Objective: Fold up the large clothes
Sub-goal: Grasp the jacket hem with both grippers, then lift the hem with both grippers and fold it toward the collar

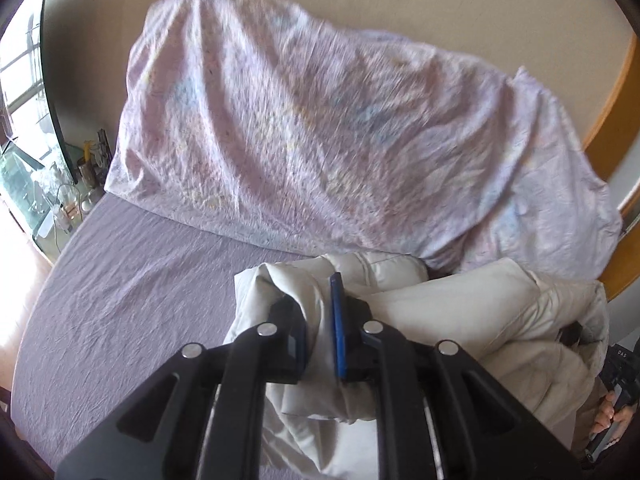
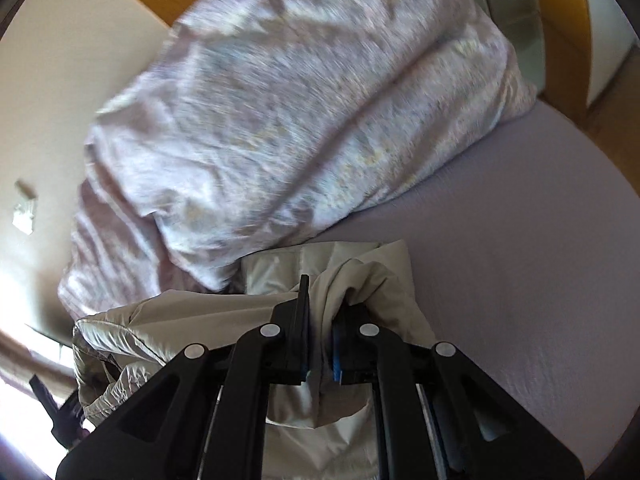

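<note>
While my left gripper (image 1: 320, 320) and right gripper (image 2: 320, 332) each pinch a bunch of the cream padded jacket (image 1: 460, 304) above the purple bed sheet (image 1: 140, 280), the slippery fabric may slide out, or brush the heaped duvet (image 1: 300, 120) behind.

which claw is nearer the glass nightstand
Left. The nightstand sits left of the left claw; the right claw holds the jacket farther right.
</note>
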A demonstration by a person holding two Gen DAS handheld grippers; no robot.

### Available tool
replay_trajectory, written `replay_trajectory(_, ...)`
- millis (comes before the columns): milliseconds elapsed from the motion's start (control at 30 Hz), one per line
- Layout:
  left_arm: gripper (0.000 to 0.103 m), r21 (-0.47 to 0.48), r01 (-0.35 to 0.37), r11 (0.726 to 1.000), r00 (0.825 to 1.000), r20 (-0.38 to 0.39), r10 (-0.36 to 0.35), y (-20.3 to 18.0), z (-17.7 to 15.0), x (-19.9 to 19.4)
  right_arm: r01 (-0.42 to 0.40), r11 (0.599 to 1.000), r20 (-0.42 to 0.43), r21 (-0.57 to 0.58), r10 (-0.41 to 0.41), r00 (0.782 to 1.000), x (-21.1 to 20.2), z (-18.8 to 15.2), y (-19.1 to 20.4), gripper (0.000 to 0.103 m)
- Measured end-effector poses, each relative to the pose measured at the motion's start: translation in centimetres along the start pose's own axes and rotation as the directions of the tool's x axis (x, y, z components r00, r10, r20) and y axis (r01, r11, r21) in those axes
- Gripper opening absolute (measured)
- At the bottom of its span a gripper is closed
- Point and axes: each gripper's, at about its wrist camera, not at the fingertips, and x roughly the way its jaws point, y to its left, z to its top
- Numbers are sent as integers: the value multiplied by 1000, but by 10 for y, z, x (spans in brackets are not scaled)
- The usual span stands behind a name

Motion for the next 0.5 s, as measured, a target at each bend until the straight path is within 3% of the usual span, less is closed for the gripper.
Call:
replay_trajectory(133,18,-37,-21,999,998,-62,19,4,4,35,35,996,-39,82,-32,999,33,7,-7,12)
replay_trajectory(300,32,-43,-58,997,989,-135,52,1,6,79,30,979,-104,203,-9,995,67,17,-21,39)
replay_trajectory(367,40,-38,-67,997,987,-151,61,-2,7,92,17,969,-111,246,10,994,73,22,-27,42)
replay_trajectory(500,47,-30,-83,996,982,-172,76,-6,10,111,1,966,-87,260,22,996,65,35,-31,46)
